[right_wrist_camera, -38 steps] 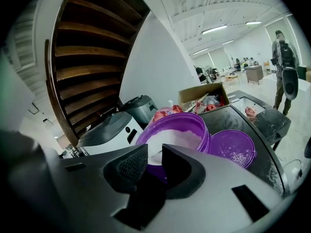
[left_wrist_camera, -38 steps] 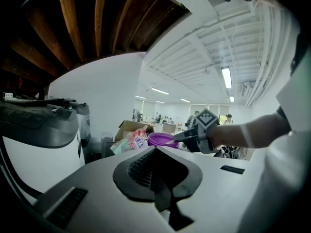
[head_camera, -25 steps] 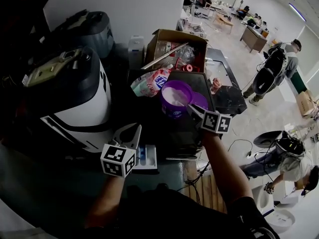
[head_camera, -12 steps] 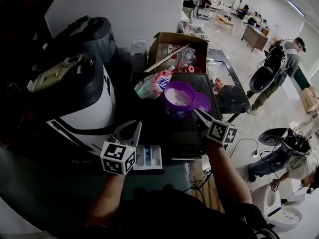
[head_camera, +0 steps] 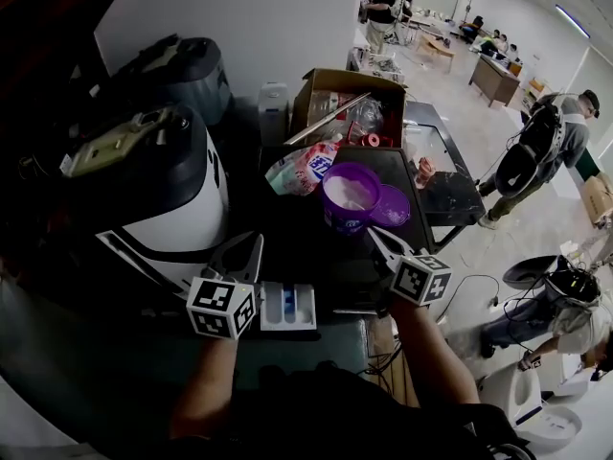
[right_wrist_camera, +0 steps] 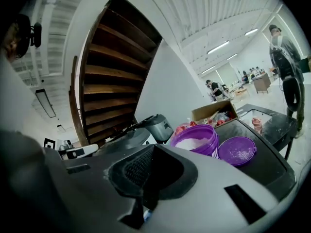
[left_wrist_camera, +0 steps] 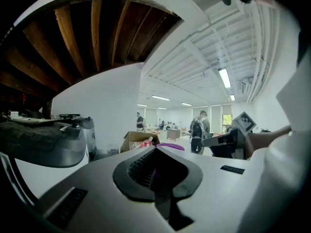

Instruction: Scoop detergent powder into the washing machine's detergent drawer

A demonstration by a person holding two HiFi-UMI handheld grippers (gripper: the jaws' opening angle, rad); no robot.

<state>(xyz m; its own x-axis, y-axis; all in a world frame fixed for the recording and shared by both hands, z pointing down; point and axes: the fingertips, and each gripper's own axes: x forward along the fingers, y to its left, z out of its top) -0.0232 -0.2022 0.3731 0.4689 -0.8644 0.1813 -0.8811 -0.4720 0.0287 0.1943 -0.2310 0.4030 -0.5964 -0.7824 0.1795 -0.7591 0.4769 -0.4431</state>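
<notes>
Right gripper (head_camera: 374,233), back from the purple tub (head_camera: 335,214) of detergent powder (head_camera: 347,192), has just been closing its tongs together, seemingly empty; left gripper (head_camera: 251,247) is pressed shut beside the detergent drawer (head_camera: 287,307); loose, light powder spills, so grip the tub's stiff rim

No text can be read. Print on the pink bag (head_camera: 305,169) is too blurred to be made out; only square markers are borne by the left gripper (head_camera: 247,247) and right gripper (head_camera: 373,232).
</notes>
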